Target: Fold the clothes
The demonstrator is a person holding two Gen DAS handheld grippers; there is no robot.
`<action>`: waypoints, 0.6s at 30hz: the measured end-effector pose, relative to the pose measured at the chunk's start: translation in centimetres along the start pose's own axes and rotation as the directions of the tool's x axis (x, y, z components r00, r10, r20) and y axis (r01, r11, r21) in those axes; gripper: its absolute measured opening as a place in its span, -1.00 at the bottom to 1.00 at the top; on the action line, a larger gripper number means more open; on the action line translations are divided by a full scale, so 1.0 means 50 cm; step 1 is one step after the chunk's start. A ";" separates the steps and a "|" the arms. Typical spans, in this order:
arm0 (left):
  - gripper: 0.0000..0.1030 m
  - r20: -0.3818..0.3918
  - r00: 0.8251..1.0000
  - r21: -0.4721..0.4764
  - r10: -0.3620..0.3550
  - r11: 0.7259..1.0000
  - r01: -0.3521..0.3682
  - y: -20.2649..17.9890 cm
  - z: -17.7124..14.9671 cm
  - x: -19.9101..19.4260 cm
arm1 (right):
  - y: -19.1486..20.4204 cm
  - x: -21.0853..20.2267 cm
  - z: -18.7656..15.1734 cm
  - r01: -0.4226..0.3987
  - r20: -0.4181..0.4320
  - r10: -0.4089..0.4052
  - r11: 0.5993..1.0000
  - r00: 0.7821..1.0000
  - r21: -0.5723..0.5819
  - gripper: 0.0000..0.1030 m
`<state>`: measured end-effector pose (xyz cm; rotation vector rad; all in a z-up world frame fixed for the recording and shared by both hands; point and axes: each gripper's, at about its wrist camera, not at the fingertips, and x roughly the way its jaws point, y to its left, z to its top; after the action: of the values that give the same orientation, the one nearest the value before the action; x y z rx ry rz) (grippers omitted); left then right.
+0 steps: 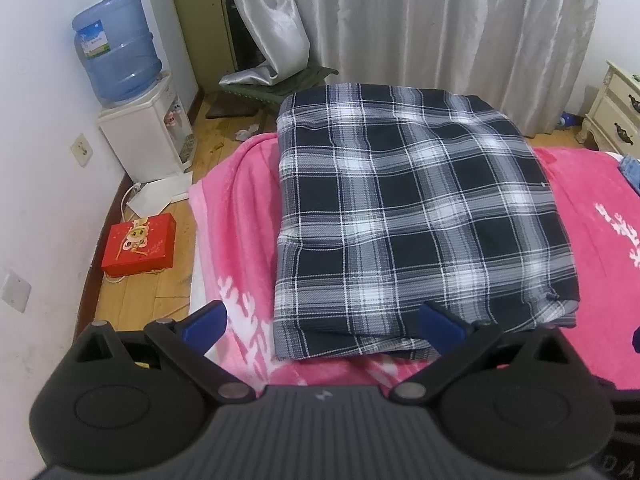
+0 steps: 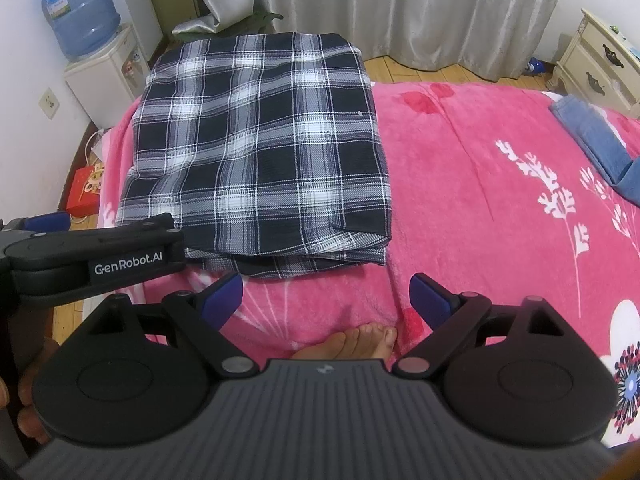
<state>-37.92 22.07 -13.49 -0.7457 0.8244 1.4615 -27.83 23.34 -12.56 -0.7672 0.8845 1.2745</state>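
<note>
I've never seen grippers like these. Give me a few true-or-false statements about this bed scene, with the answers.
1. The plaid garment lies folded on the pink blanket. True.
2. The right gripper is clamped on the garment. False: its jaws stand open over bare blanket.
3. The left gripper is open. True.
4. A green bottle stands on the water dispenser. False: the water bottle is blue.

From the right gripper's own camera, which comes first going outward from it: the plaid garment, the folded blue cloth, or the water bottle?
From the right gripper:
1. Plaid garment, folded, just ahead and slightly left.
2. Folded blue cloth, far right on the pink blanket.
3. Water bottle, beyond the bed's far left corner.
</note>
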 end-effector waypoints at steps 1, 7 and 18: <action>0.99 0.005 1.000 0.002 0.003 1.000 -0.003 0.000 -0.001 -0.001 | 0.000 0.000 0.000 0.000 0.001 0.000 1.000 1.000 0.000 0.75; 0.99 0.018 1.000 -0.002 0.007 1.000 -0.007 0.001 -0.002 -0.006 | 0.000 0.001 -0.002 0.002 -0.001 -0.002 1.000 1.000 -0.004 0.75; 0.99 0.009 1.000 -0.007 -0.002 1.000 0.002 -0.001 -0.006 -0.009 | -0.001 0.001 -0.001 0.004 0.004 -0.004 1.000 1.000 -0.002 0.75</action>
<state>-37.86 21.59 -13.24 -0.7442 0.8115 1.4661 -27.79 23.30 -12.64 -0.7677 0.8775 1.2730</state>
